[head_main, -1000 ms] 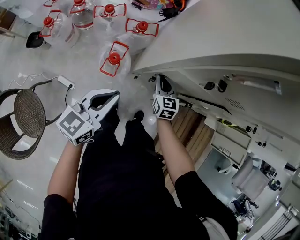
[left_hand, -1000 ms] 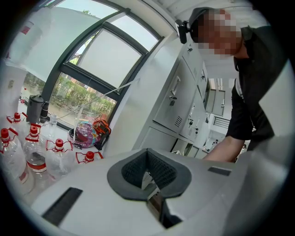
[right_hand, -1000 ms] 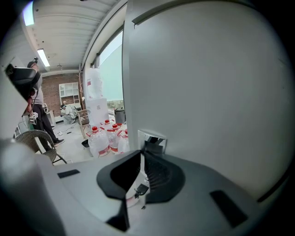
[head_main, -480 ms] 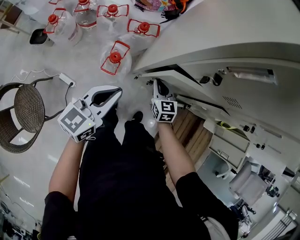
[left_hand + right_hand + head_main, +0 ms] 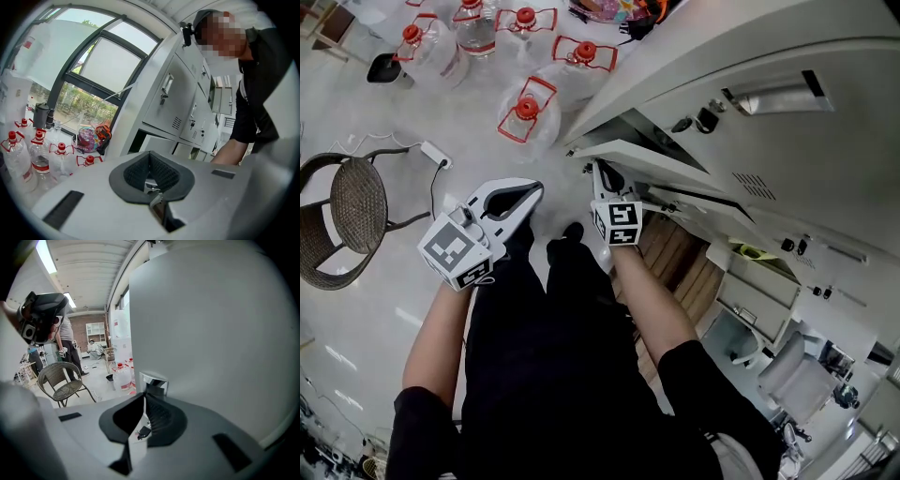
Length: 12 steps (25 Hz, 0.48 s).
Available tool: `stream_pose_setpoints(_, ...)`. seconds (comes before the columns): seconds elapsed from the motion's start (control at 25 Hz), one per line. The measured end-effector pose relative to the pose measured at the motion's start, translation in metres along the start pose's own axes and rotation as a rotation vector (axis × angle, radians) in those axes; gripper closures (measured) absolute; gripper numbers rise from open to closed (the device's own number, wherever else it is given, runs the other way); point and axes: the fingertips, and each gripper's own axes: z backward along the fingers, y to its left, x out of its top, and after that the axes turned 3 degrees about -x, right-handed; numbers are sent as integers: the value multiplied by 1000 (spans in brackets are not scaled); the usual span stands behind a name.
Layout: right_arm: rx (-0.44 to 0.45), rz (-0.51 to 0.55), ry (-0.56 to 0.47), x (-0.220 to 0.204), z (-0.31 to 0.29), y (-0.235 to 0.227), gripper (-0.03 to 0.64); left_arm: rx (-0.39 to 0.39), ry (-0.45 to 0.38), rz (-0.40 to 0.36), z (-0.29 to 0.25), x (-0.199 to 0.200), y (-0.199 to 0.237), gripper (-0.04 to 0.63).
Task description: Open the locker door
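A bank of grey lockers (image 5: 787, 159) fills the right of the head view. One low locker door (image 5: 649, 156) stands swung partly out from the bank. My right gripper (image 5: 602, 174) is at that door's free edge. In the right gripper view the door (image 5: 211, 333) fills the right side, and my right gripper (image 5: 149, 393) is shut on its small metal handle (image 5: 153, 380). My left gripper (image 5: 523, 193) hangs to the left, apart from the lockers. Its tips meet with nothing between them, as the left gripper view (image 5: 150, 157) also shows.
Several clear water jugs with red caps (image 5: 525, 108) stand on the floor ahead, close to the locker's corner. A wicker chair (image 5: 356, 202) and a white power strip (image 5: 431, 154) lie to the left. People stand far back in the room (image 5: 63, 341).
The locker door has swung further out from the bank, and my right gripper has come left and toward me with it. My left gripper has hardly moved.
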Motion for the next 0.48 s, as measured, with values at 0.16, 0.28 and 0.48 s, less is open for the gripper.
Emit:
stream_pose_setpoints(0.16, 56, 19, -13, -6, 12, 6, 592, 40, -18, 0, -4, -7, -29, 584)
stream_pose_setpoints(0.28, 95, 25, -13, -11, 20, 11, 592, 74, -34, -3, -2, -10, -49, 584)
stream_pose_setpoints(0.48, 144, 63, -19, -20, 34, 17, 592, 134, -61, -5, 9, -15, -82, 584)
